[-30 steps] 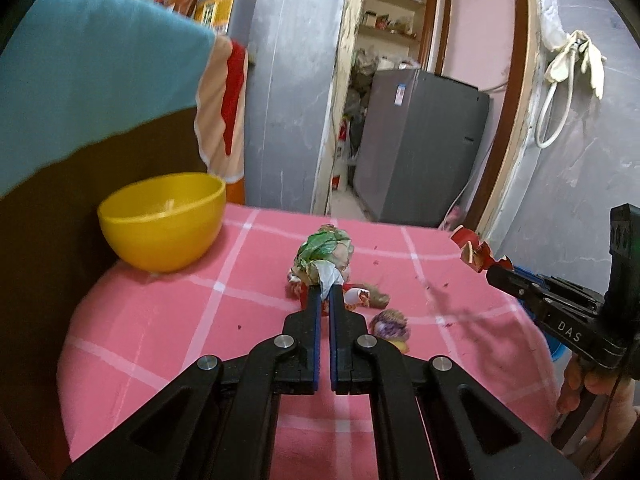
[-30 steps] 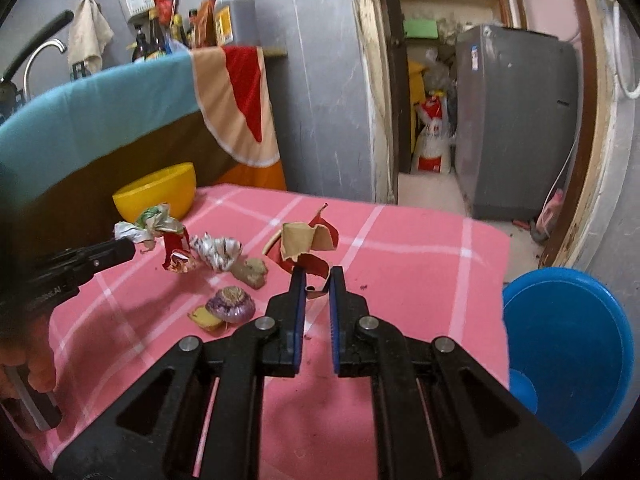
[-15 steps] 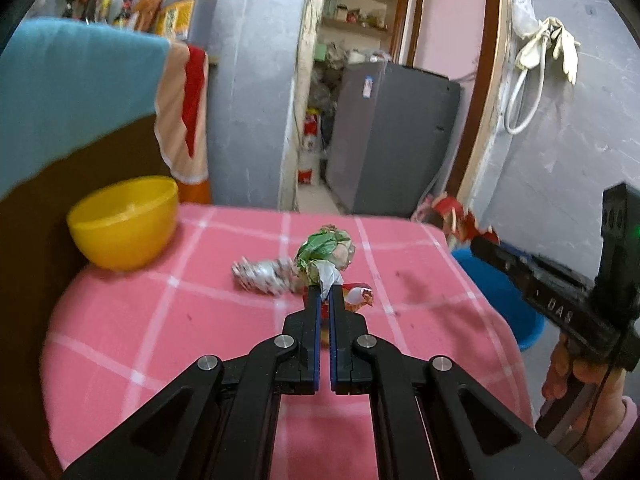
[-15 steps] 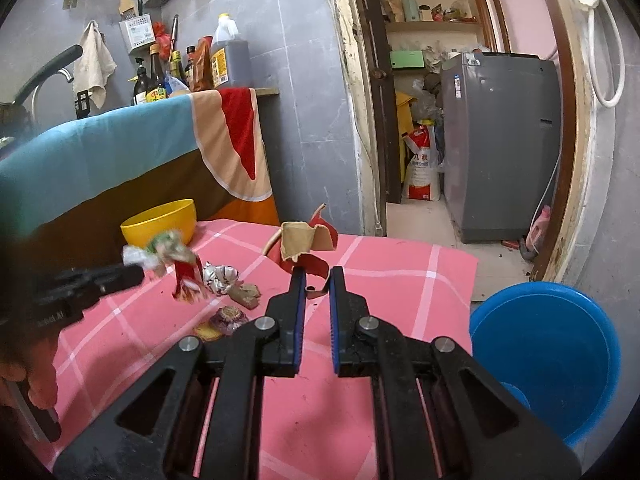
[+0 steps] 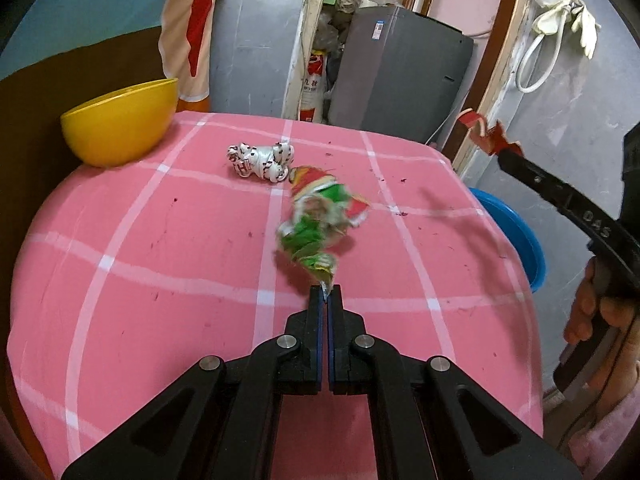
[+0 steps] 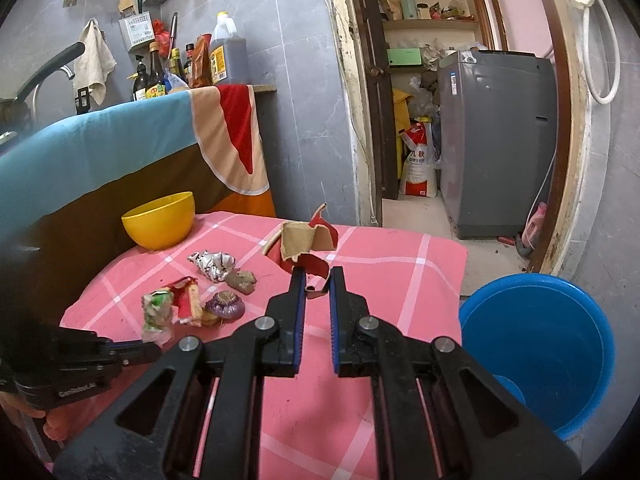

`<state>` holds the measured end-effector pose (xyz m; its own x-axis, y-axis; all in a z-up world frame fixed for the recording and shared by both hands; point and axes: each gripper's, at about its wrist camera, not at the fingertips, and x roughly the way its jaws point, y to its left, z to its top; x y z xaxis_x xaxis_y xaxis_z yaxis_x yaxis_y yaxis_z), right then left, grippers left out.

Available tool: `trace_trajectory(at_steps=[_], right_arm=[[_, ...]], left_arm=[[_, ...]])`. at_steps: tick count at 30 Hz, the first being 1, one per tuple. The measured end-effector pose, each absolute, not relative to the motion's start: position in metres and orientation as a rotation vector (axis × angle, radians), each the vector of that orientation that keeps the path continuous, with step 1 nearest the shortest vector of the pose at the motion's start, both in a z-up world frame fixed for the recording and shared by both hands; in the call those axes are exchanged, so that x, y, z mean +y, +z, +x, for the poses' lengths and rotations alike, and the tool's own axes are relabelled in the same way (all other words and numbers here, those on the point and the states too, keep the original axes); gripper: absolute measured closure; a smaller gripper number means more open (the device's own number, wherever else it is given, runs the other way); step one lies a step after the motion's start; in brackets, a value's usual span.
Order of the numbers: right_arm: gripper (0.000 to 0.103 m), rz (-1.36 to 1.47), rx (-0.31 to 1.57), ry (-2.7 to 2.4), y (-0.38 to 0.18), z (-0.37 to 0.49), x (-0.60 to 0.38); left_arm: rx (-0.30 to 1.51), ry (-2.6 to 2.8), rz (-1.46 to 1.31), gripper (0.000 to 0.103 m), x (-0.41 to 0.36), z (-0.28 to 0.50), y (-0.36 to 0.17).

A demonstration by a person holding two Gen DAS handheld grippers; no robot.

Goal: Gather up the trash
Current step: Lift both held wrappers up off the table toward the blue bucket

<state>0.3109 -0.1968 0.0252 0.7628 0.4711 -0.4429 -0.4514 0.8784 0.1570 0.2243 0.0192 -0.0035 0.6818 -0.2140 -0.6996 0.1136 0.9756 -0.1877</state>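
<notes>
My left gripper is shut on the tail of a crumpled green and red wrapper, which hangs blurred just over the pink checked table. In the right wrist view the left gripper and its green wrapper sit low at the left. My right gripper is shut on a torn red and tan cardboard scrap, held above the table. A white crumpled wrapper, a brown lump, a purple peel and a red and yellow wrapper lie on the cloth.
A blue bucket stands on the floor off the table's right edge. A yellow bowl sits at the far left corner by a draped cloth. A grey washing machine stands beyond the doorway. A hand holds the right gripper.
The left gripper has dipped and tilted downward with the green wrapper, which now swings ahead of it. The right gripper drew back and rightward with its scrap, then held still.
</notes>
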Motion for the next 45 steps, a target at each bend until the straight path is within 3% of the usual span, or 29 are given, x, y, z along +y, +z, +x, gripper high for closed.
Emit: trace_trajectory(at_steps=[12, 29, 36, 45], right_arm=[[0.071, 0.052, 0.474, 0.495, 0.023, 0.298, -0.206], [0.071, 0.076, 0.365, 0.473, 0.042, 0.282, -0.227], [0.071, 0.083, 0.36, 0.453, 0.043, 0.282, -0.237], [0.071, 0.075, 0.381, 0.451, 0.04, 0.281, -0.242]], left_arm=[[0.635, -0.194, -0.079, 0.103, 0.007, 0.186, 0.039], [0.449, -0.275, -0.053, 0.103, -0.01, 0.195, 0.085], [0.507, -0.352, -0.116, 0.103, -0.023, 0.206, 0.081], [0.762, -0.276, -0.192, 0.103, -0.009, 0.211, 0.016]])
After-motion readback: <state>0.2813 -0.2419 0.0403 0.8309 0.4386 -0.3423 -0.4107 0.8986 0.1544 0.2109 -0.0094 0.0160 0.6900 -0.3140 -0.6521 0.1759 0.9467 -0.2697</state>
